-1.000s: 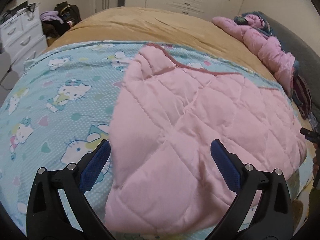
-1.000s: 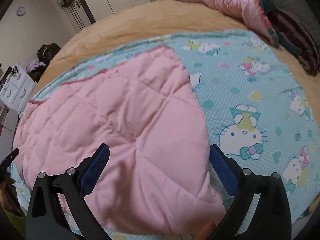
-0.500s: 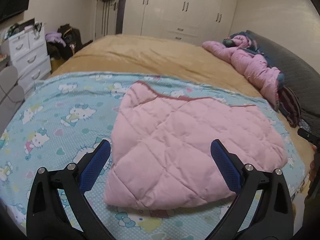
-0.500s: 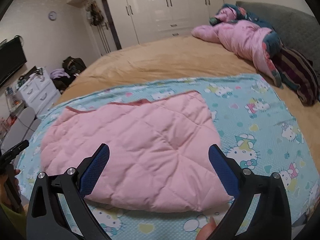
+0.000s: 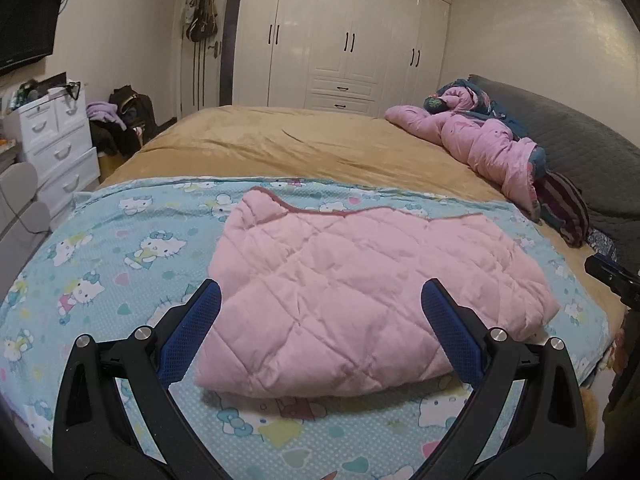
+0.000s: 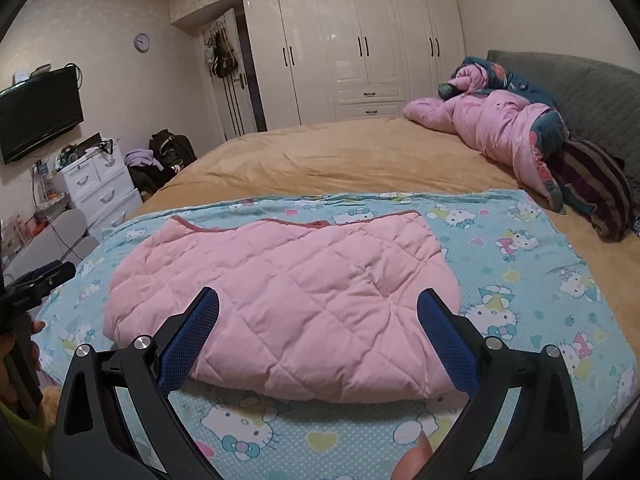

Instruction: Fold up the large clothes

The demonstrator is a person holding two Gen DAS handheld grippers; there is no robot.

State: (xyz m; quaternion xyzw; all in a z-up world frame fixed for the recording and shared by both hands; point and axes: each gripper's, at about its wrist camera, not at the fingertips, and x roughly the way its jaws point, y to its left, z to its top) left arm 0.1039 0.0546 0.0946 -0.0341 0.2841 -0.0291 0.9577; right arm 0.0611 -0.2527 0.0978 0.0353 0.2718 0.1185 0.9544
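Bed [image 5: 304, 148] with cartoon sheet [image 5: 100, 248] bearing a folded pink jacket [image 5: 360, 292] — both grippers, left [image 5: 320, 340] and right [image 6: 318, 340], spread and empty; fold apparently finished — next, a fresh edge grasp or tidying.

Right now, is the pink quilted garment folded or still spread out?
Folded. The pink quilted garment lies as a compact doubled bundle on the cartoon-cat sheet, its near edge rounded and thick.

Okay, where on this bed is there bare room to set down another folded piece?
Free: the tan bedspread between the cartoon sheet and the wardrobe; also the sheet left of the folded pink quilted garment. Crowded: the headboard side, with the pink duvet and striped blanket.
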